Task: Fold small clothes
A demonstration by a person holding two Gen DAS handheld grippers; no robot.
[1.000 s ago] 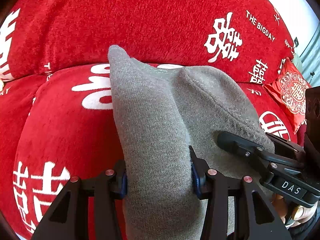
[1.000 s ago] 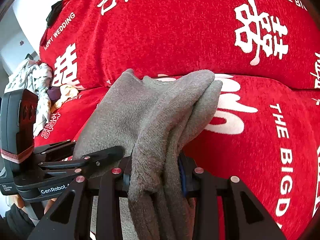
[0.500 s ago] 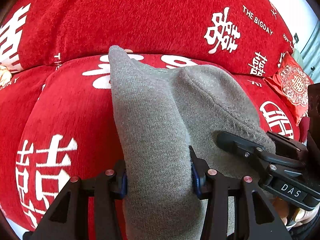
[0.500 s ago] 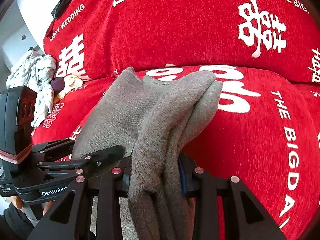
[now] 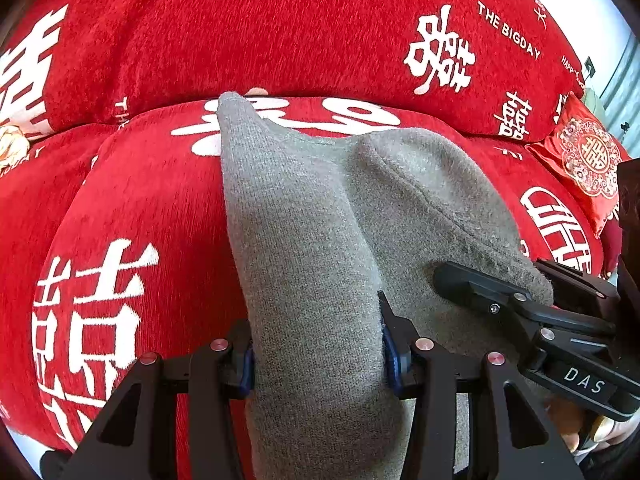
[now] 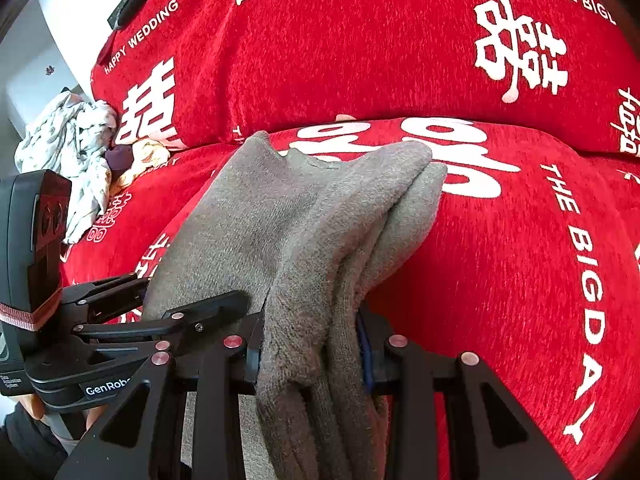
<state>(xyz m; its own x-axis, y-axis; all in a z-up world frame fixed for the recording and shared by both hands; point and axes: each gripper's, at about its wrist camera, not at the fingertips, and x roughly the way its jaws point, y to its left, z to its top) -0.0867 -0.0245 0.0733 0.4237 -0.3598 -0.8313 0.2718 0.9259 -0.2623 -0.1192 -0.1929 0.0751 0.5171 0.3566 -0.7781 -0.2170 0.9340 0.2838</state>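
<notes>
A grey knitted garment [image 5: 320,216] is stretched between both grippers above a red sofa seat [image 5: 132,208]. My left gripper [image 5: 316,356] is shut on one bunched edge of it. My right gripper [image 6: 312,356] is shut on the other edge, where several layers of the garment [image 6: 304,216] fold together. The right gripper also shows at the right of the left wrist view [image 5: 520,308], and the left gripper at the left of the right wrist view [image 6: 160,320]. The two grippers are close side by side.
The red sofa back [image 5: 280,32] with white characters rises behind the seat. A red embroidered cushion [image 5: 588,156] lies at the far right. A heap of pale crumpled clothes [image 6: 72,148] sits at the sofa's left end.
Both grippers have moved back and up a little with the garment; more of the sofa seat shows beneath it. The grip on the garment is unchanged.
</notes>
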